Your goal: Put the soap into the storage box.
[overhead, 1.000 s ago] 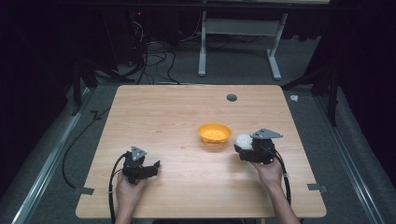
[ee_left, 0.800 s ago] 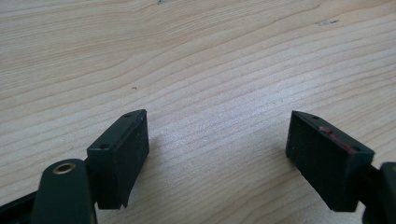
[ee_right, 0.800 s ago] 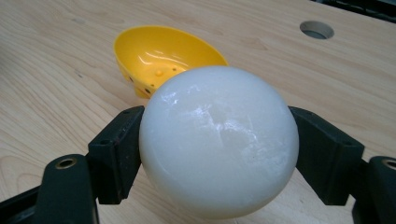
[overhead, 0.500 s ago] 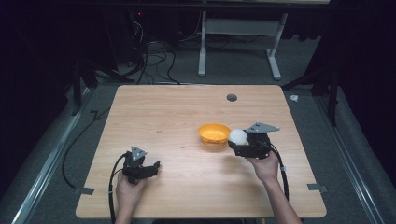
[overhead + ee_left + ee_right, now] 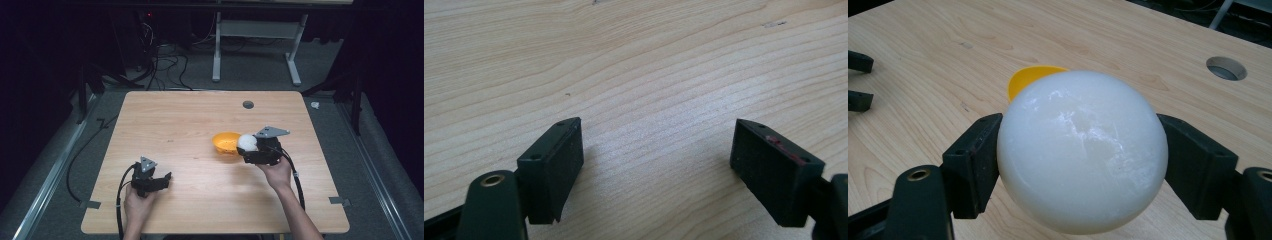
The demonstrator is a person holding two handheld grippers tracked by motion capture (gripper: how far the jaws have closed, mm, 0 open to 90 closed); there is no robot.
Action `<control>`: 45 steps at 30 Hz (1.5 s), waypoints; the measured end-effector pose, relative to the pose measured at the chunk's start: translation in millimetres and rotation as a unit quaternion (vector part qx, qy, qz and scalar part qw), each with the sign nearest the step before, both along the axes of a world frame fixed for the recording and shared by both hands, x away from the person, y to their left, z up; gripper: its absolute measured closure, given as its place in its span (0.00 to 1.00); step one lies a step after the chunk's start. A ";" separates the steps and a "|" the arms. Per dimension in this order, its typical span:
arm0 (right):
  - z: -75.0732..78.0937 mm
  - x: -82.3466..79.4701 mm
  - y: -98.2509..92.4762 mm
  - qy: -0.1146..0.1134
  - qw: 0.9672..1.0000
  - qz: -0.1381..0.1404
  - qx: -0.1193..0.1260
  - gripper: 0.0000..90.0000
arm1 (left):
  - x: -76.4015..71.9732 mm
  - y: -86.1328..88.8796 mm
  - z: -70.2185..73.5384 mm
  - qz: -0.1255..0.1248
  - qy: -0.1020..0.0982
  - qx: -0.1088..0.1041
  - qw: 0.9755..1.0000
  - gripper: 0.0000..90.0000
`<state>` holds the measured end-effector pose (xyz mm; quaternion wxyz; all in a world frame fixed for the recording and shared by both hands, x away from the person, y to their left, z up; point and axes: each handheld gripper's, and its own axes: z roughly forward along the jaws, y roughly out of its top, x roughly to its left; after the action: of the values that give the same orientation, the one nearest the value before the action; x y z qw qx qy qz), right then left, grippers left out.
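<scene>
A white ball (image 5: 1082, 150) sits between the two black jaws of my right gripper (image 5: 248, 149), which is shut on it; the same ball (image 5: 247, 142) shows in the high view, raised just right of an orange bowl (image 5: 225, 142) on the wooden table (image 5: 200, 120). From the right gripper view the bowl (image 5: 1029, 77) peeks out behind the ball. My left gripper (image 5: 167, 178) rests low over the table at the front left, and its jaws stand wide apart over bare wood, with nothing between the pads (image 5: 556, 167).
A round cable hole (image 5: 248, 104) lies in the table near its far edge. Cables trail from both grippers toward the front edge. Beyond the table stand a white frame (image 5: 257, 45) and loose cords on the floor.
My right gripper has carried the white ball up and leftward to the orange bowl's right rim. The left gripper has stayed where it was.
</scene>
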<state>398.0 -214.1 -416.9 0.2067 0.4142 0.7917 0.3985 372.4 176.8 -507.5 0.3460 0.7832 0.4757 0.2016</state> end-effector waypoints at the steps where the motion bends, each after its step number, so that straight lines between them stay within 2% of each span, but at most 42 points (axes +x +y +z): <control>1: -0.3 1.6 1.8 -0.001 1.000 0.004 -0.003 0.27 | 0.0 0.0 0.0 0.000 0.000 0.000 1.000 0.24; 17: 5.8 15.7 19.5 -0.001 1.000 0.017 -0.005 0.27 | 0.0 0.1 0.1 -0.001 0.001 0.000 1.000 0.24; 20: 7.3 18.6 22.2 0.000 1.000 0.018 0.002 0.27 | 0.0 0.2 0.1 -0.001 0.001 0.000 1.000 0.24; 22: 6.5 21.5 23.9 0.004 1.000 0.019 0.006 0.27 | 0.0 0.2 0.1 -0.001 0.001 0.000 1.000 0.24; 32: 2.4 36.0 33.0 0.009 1.000 0.016 -0.011 0.27 | 0.0 0.2 0.1 -0.001 0.001 0.000 1.000 0.24; 37: -0.5 41.0 33.8 0.007 1.000 0.011 -0.009 0.27 | 0.0 0.2 0.1 -0.001 0.001 0.000 1.000 0.24; 45: -8.9 48.2 33.9 0.019 1.000 0.002 -0.010 0.27 | 0.0 0.2 0.1 -0.001 0.001 0.000 1.000 0.24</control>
<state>446.2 -180.2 -425.8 0.1951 0.4178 0.8005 0.3830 372.4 177.0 -507.3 0.3459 0.7839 0.4753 0.2001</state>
